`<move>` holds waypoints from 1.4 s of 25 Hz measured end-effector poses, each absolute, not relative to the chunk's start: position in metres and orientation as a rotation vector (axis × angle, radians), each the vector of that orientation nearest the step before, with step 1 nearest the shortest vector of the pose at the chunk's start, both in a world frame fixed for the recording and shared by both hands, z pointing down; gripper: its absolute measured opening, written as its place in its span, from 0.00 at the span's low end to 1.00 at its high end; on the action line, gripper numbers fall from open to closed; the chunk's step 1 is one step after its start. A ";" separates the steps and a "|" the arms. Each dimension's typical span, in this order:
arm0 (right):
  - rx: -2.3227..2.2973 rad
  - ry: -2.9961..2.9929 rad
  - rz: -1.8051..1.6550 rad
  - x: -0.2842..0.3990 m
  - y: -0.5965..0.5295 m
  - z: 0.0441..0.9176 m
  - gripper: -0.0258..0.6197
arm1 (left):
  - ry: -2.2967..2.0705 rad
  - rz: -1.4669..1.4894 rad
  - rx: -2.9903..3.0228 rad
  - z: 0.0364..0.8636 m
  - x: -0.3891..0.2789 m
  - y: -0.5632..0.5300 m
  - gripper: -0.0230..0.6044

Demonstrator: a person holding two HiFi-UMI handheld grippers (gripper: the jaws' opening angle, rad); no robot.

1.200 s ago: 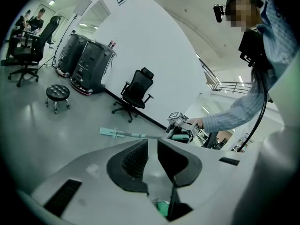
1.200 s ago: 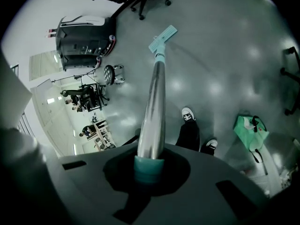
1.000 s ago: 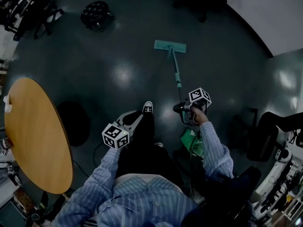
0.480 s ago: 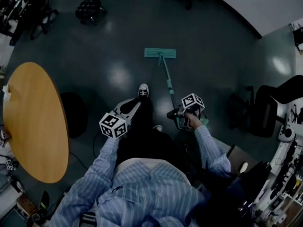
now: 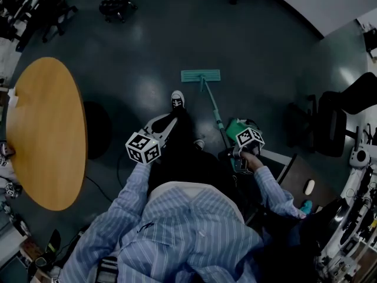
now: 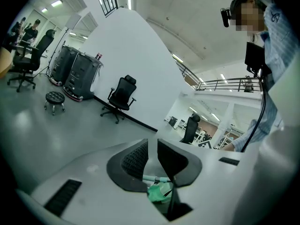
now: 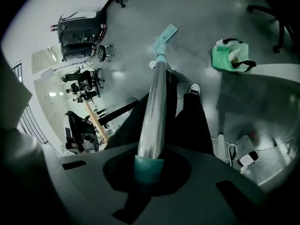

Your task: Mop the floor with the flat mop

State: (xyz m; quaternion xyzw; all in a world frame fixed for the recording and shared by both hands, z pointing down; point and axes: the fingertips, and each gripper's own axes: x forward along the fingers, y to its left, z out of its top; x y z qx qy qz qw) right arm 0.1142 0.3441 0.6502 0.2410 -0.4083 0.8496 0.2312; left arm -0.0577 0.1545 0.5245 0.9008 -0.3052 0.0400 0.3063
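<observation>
The flat mop's teal head [image 5: 201, 75] lies flat on the dark floor just ahead of my shoe [image 5: 177, 101]. Its handle [image 5: 215, 114] slants back to my right gripper [image 5: 238, 156], which is shut on the handle's upper end. In the right gripper view the silver handle [image 7: 154, 107] runs from between the jaws [image 7: 150, 165] down to the mop head [image 7: 165, 33]. My left gripper [image 5: 166, 124] hovers over my leg, away from the mop. Its jaws [image 6: 152, 156] stand almost together with nothing between them.
A round wooden table [image 5: 41, 134] fills the left, a dark round base [image 5: 97, 137] beside it. A green bag [image 5: 237, 127] sits by the handle. A wheeled stool [image 5: 115, 5] stands far ahead; office chairs [image 5: 330, 122] and a desk edge crowd the right.
The mop head has slid back across the floor toward my shoe. My right gripper has drawn in closer to my body with the handle. The left gripper has hardly moved.
</observation>
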 end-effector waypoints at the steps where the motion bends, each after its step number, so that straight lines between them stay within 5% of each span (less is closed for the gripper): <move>1: 0.655 -1.117 2.333 0.117 0.355 0.647 0.05 | -0.803 0.105 2.388 0.523 -0.056 0.159 0.14; 16: 0.584 -1.059 2.284 0.149 0.423 0.614 0.05 | -0.691 0.136 2.445 0.515 -0.023 0.183 0.14; 35: 0.561 -1.085 2.250 0.160 0.345 0.621 0.06 | -0.714 0.175 2.412 0.522 -0.010 0.130 0.14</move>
